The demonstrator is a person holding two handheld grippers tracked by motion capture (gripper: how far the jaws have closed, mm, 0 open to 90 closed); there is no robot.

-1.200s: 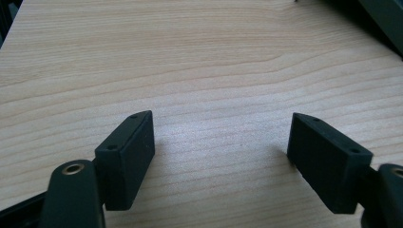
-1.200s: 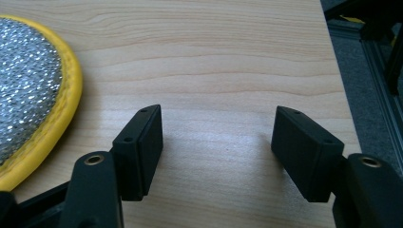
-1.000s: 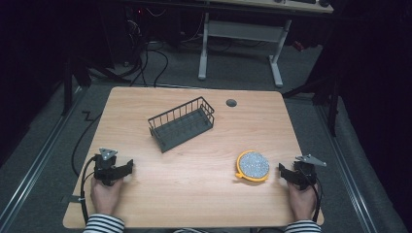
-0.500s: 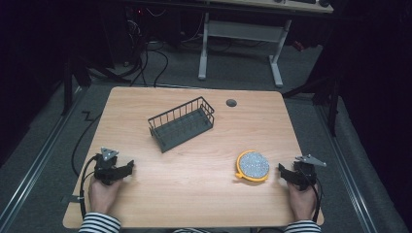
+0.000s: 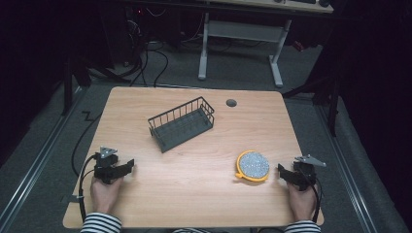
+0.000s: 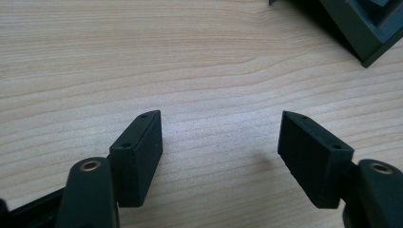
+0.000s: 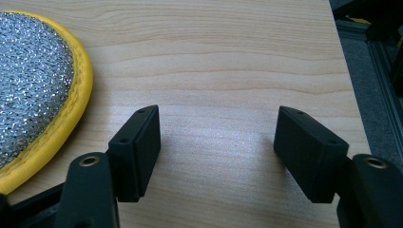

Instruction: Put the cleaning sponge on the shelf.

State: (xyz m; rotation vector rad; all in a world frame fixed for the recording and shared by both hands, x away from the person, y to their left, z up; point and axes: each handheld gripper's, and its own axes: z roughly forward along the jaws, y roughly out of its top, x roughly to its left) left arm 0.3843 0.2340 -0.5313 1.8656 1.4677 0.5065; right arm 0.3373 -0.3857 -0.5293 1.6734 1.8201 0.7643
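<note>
A round scouring pad [image 5: 253, 165] with a silver mesh face and a yellow rim lies flat on the wooden table [image 5: 194, 194], right of centre. My right gripper [image 5: 282, 171] rests on the table just right of it, jaws open and empty; in the right gripper view the pad [image 7: 33, 80] lies left of the jaws, beside the left fingertip [image 7: 138, 152]. A dark wire basket [image 5: 181, 123] stands empty at the table's middle back. My left gripper [image 5: 129, 165] rests open near the front left; its view shows a dark corner of the basket [image 6: 361, 28] far off.
A small round grommet hole [image 5: 231, 102] sits near the table's far edge. The table's right edge [image 7: 349, 90] runs close to my right gripper. Cables and a desk frame [image 5: 238, 43] lie on the dark floor beyond the table.
</note>
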